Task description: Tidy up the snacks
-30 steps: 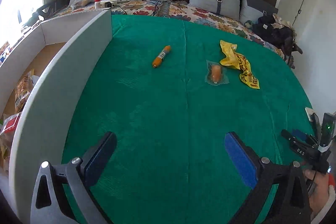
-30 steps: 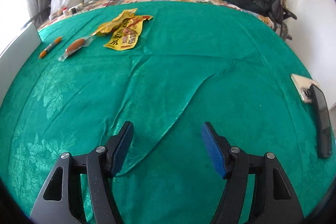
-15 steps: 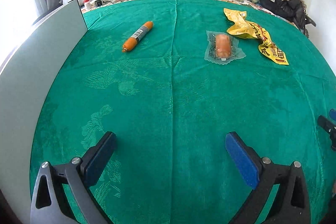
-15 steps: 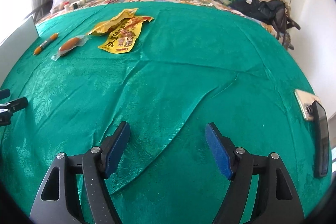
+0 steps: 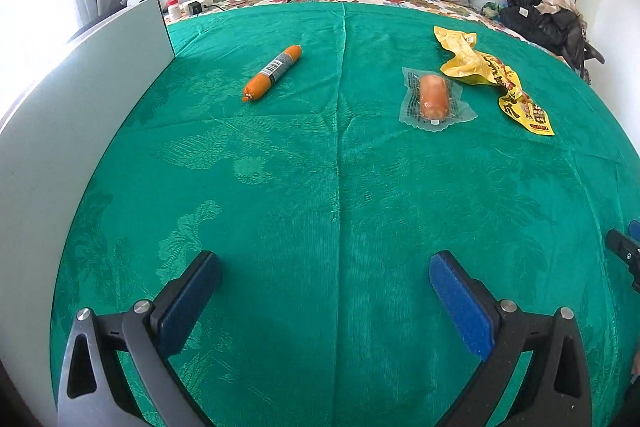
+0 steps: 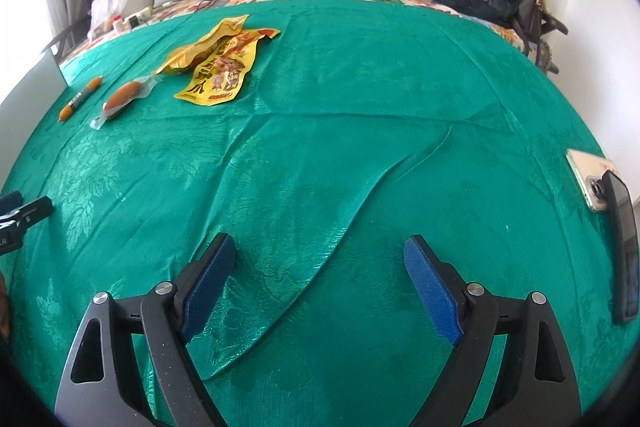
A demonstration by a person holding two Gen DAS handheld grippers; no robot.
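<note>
While its jaws are opening, right gripper (image 6: 318, 263) spreads wider than before.

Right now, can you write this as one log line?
left gripper: open, empty | right gripper: opening, empty | sausage stick, yellow packet: on green cloth

Open green bedspread (image 5: 340, 187) ahead; white panel (image 5: 80, 107) walling the left edge.

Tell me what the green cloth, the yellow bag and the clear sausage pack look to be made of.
Green cloth: woven fabric, probably a jacquard, with a slight sheen; raised leaf patterns and soft creases show.
Yellow bag: thin glossy plastic film, likely; it crinkles sharply and carries printed graphics.
Clear sausage pack: transparent plastic, seemingly vacuum-sealed; flat crimped edges surround the orange sausage.
</note>
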